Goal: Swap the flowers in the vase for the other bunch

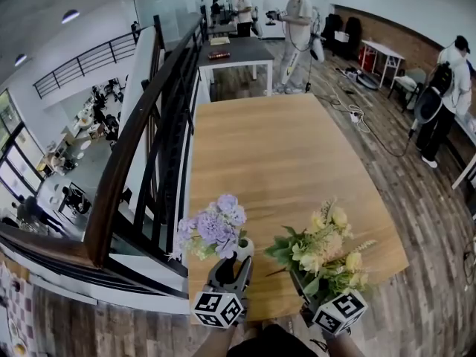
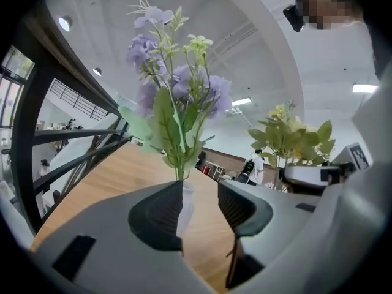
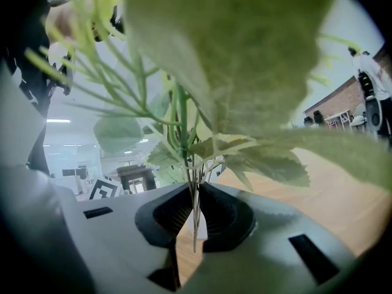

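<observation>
A small white vase point(image 1: 245, 248) with purple flowers point(image 1: 216, 225) stands near the front edge of the wooden table point(image 1: 282, 147). My left gripper point(image 1: 236, 264) is open, and the vase point(image 2: 184, 206) sits between its jaws, close to the left pad with a gap to the right one. The purple flowers point(image 2: 174, 84) rise above the jaws. My right gripper point(image 3: 195, 216) is shut on the thin stems point(image 3: 195, 192) of a yellow and green bunch point(image 1: 325, 253), held upright to the right of the vase. That bunch point(image 2: 295, 133) also shows in the left gripper view. Leaves hide the right gripper's fingertips in the head view.
A dark stair railing point(image 1: 141, 125) runs along the table's left side, with a drop to a lower floor beyond it. A second table point(image 1: 238, 50) stands farther back, and people point(image 1: 297, 32) stand behind and at the right. Cables lie on the floor at the right.
</observation>
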Motion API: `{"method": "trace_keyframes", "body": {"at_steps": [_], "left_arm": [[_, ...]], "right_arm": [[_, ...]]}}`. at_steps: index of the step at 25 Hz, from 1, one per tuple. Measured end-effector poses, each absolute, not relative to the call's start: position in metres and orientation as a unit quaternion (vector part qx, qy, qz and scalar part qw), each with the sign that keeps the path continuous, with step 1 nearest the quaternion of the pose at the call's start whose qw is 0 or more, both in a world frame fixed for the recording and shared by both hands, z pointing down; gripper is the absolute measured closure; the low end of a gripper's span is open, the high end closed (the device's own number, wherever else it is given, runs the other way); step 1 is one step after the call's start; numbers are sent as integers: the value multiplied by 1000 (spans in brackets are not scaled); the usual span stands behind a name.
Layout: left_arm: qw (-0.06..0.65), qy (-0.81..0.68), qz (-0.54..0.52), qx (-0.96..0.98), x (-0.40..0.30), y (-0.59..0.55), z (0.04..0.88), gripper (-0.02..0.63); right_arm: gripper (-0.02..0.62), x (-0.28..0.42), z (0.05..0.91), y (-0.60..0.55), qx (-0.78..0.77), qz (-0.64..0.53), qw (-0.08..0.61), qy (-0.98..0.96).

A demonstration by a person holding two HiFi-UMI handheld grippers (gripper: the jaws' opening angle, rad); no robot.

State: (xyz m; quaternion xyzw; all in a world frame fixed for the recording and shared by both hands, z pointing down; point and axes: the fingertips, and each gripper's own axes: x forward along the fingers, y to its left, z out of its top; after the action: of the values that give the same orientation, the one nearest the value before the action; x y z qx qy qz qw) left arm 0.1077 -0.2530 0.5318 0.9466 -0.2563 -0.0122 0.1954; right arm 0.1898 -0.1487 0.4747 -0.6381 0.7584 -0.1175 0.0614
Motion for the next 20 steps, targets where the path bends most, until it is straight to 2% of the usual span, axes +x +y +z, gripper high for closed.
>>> {"method": "trace_keyframes", "body": {"at_steps": [10,14,17,20], "left_arm": [[195,-274,-33,941,118,-281,535,420],[193,-276,-37,941,118,-292,534,420],[191,-276,-38,941,121,-297,534,420],[189,-277,-38,941,124,-299,536,453]], "right_arm": [[541,202,489,-166,-626,-124,50,768],[541,195,468,-180,-610,-106,70,782],[541,205,490,-179,-621,-120,53,773],[541,207,494,-181,-621,-120,55,772]]}}
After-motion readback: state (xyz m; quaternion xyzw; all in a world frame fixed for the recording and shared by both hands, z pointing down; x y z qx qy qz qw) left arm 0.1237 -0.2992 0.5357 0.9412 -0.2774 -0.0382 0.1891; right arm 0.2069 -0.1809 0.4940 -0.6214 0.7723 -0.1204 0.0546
